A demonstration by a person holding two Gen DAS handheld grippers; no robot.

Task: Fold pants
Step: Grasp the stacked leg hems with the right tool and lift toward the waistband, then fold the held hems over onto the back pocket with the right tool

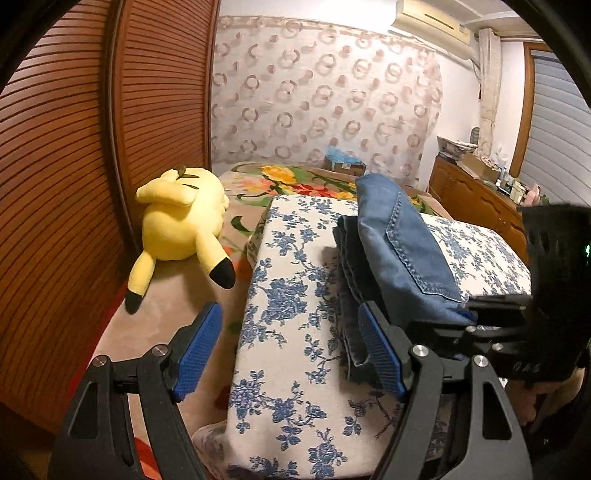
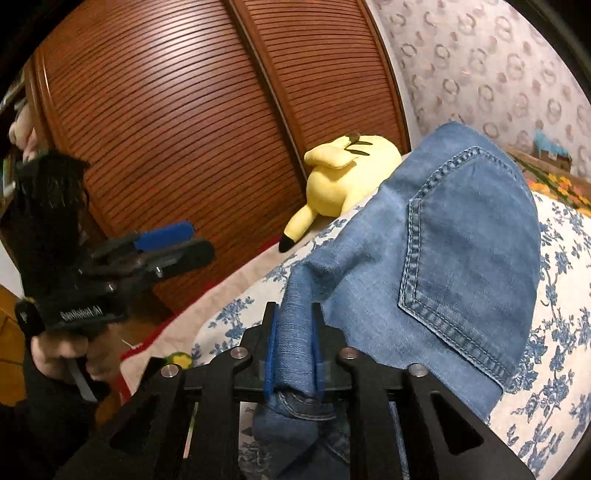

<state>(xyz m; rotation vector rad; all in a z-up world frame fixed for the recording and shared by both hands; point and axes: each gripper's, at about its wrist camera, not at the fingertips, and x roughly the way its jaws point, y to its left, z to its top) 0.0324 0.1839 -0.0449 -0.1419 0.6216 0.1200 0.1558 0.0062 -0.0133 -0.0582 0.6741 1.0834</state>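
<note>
1. Yellow plush toy [image 1: 183, 218], black-tipped ears, lying on the bed beside the slatted doors.
2. Brown louvred wardrobe doors [image 1: 74, 166] along the left side.
3. Blue-flowered white cloth [image 1: 291, 332] draped over a raised block on the bed.
4. Bright floral blanket [image 1: 295, 184] behind it.
5. Ring-patterned wall covering [image 1: 325, 92] at the far end.
6. Air conditioner [image 1: 430, 20] high on the wall.
7. Wooden sideboard [image 1: 476, 203], cluttered; items too small to identify, possibly bottles and boxes.
</note>
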